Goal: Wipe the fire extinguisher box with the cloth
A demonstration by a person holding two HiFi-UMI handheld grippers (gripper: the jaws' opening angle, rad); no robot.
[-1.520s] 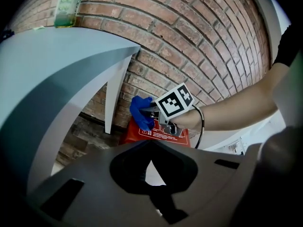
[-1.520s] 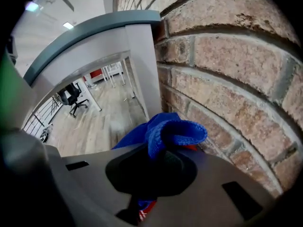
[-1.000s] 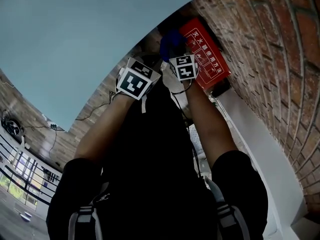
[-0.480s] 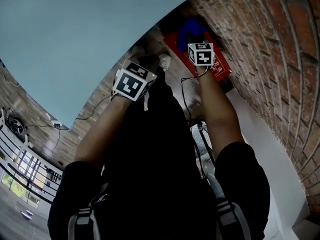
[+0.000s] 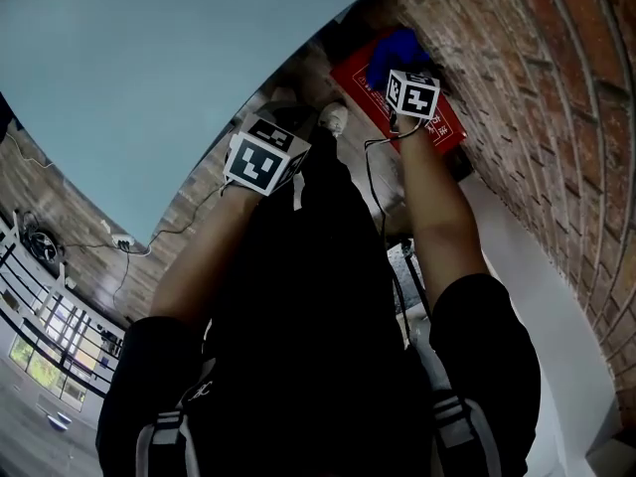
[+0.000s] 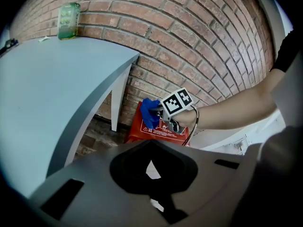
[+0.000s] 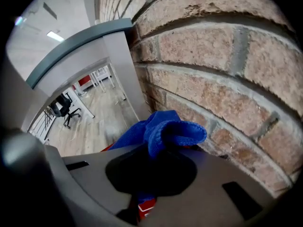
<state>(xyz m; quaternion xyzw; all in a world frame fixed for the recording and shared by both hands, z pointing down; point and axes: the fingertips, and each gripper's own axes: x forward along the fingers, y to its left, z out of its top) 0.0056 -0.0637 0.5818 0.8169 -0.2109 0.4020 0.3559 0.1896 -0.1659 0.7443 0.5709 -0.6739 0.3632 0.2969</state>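
The red fire extinguisher box point(image 6: 147, 128) stands on the floor against the brick wall, under the end of a table; the head view shows its red box front point(image 5: 442, 132) with white print. My right gripper point(image 5: 397, 70) is shut on a blue cloth point(image 7: 163, 129) and presses it on the box's upper part close to the bricks. From the left gripper view the blue cloth point(image 6: 149, 111) bunches just ahead of the right gripper's marker cube point(image 6: 176, 102). My left gripper point(image 5: 331, 119) hangs apart from the box, jaws together, holding nothing.
A grey-blue table point(image 6: 52, 84) overhangs the box, with a green bottle point(image 6: 69, 19) on its far end by the brick wall point(image 6: 208, 37). A white ledge point(image 5: 517, 266) runs along the wall's foot. An office chair point(image 7: 65, 109) stands far off on wooden floor.
My right gripper has carried the blue cloth across the red box toward the brick wall. The left gripper has barely moved.
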